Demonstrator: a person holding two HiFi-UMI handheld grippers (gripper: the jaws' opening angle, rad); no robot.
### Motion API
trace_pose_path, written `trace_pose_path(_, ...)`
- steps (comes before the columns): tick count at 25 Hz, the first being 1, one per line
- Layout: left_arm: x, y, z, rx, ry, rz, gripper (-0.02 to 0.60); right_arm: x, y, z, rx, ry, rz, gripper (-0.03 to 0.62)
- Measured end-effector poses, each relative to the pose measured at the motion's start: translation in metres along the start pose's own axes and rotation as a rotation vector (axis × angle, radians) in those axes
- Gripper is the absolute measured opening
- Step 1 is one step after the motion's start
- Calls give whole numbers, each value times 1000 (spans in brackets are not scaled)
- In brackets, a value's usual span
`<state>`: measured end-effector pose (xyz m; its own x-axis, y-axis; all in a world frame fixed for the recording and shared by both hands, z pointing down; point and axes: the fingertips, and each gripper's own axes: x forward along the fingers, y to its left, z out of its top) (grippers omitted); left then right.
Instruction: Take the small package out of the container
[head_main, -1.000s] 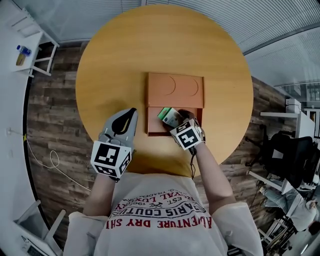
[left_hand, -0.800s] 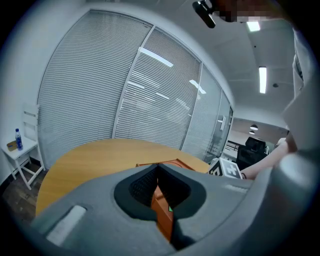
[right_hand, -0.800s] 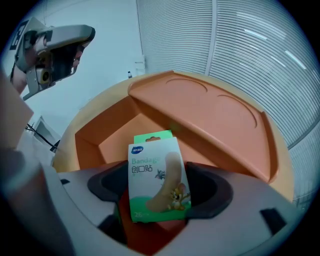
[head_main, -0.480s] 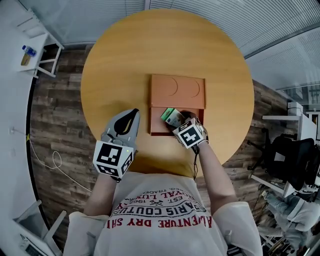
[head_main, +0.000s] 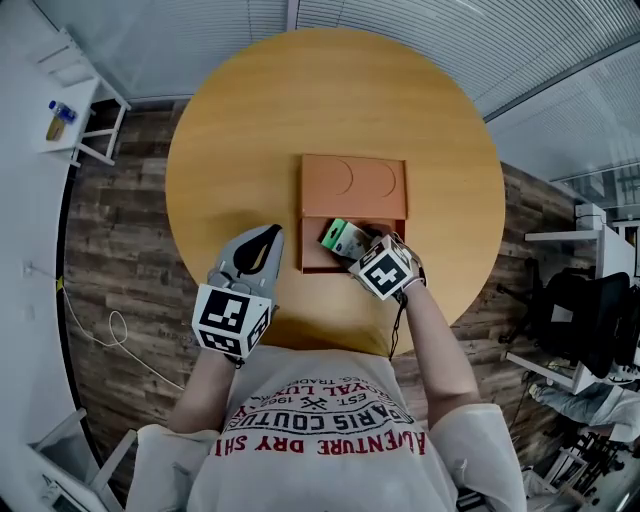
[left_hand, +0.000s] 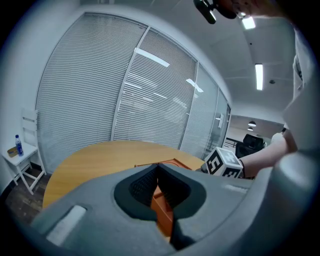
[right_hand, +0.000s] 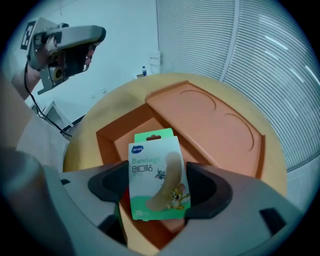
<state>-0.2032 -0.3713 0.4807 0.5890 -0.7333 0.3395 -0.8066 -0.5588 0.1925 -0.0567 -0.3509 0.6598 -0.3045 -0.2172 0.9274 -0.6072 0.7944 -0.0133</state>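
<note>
An orange container (head_main: 353, 180) lies in the middle of the round wooden table (head_main: 250, 130). Its lid is flat on the far half and its near compartment (right_hand: 107, 137) is open. The small package (head_main: 347, 238) is a green and white bandage pack (right_hand: 157, 175). It stands upright between the jaws of my right gripper (head_main: 352, 245), which press on its two sides and hold it just above the open compartment. My left gripper (head_main: 264, 238) hovers to the left of the container, its jaws together and empty. From the left gripper view, the left gripper (left_hand: 158, 169) looks toward the container.
A white side table (head_main: 85, 125) with a small bottle (head_main: 58, 111) stands at the far left on the wood floor. A cable (head_main: 100, 330) lies on the floor near it. Dark office chairs (head_main: 575, 320) stand at the right. The table's front edge is close to the person's body.
The right gripper has kept hold of the package over the open compartment and drifted slightly right. The left gripper has barely moved.
</note>
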Motion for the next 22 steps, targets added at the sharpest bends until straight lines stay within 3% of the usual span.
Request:
trace_pose_path(14,-8,-16,6,7,-5,-39,10,-35,4,-2,-70,37,-2,364)
trace_pose_path(22,-15,-35,16,7,-32,-28,10,-70,6,9,-33,-87,-53,364)
